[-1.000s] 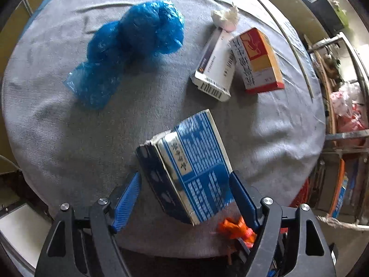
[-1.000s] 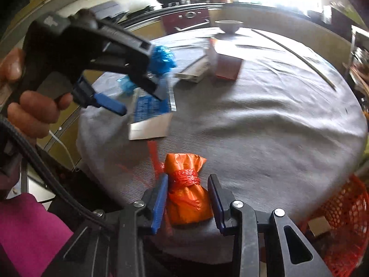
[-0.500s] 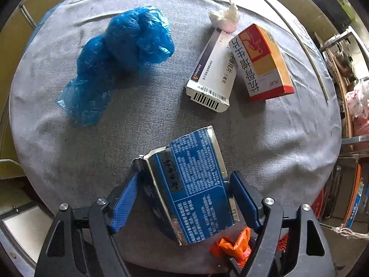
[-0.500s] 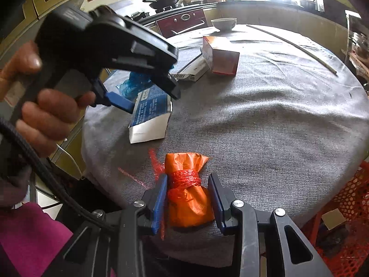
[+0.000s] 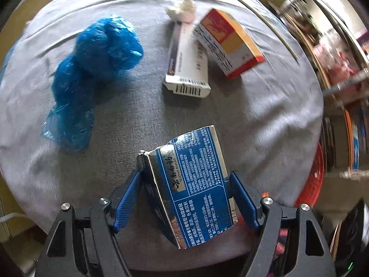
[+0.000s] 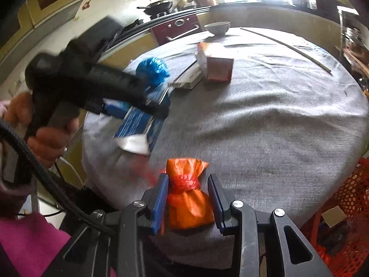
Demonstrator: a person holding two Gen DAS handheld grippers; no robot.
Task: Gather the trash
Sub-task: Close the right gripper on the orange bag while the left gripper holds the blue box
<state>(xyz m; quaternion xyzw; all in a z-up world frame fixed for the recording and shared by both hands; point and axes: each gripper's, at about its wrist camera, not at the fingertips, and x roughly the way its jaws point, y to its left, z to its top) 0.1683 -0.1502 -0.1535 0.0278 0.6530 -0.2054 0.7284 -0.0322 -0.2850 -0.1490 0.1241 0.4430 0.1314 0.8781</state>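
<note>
The crushed blue carton (image 5: 191, 189) sits at the near edge of the round grey table (image 5: 265, 115), pinched between the blue pads of the left gripper (image 5: 184, 198). Just right of it, the right gripper (image 6: 188, 202) clamps a tied orange bag (image 6: 188, 198). Farther off lie a crumpled blue plastic bag (image 5: 92, 69) on the left, a white box (image 5: 189, 67) touching an orange-and-white box (image 5: 230, 43), and a wad of tissue (image 5: 182, 9). A red mesh basket (image 6: 346, 207) stands beside the table, right.
</note>
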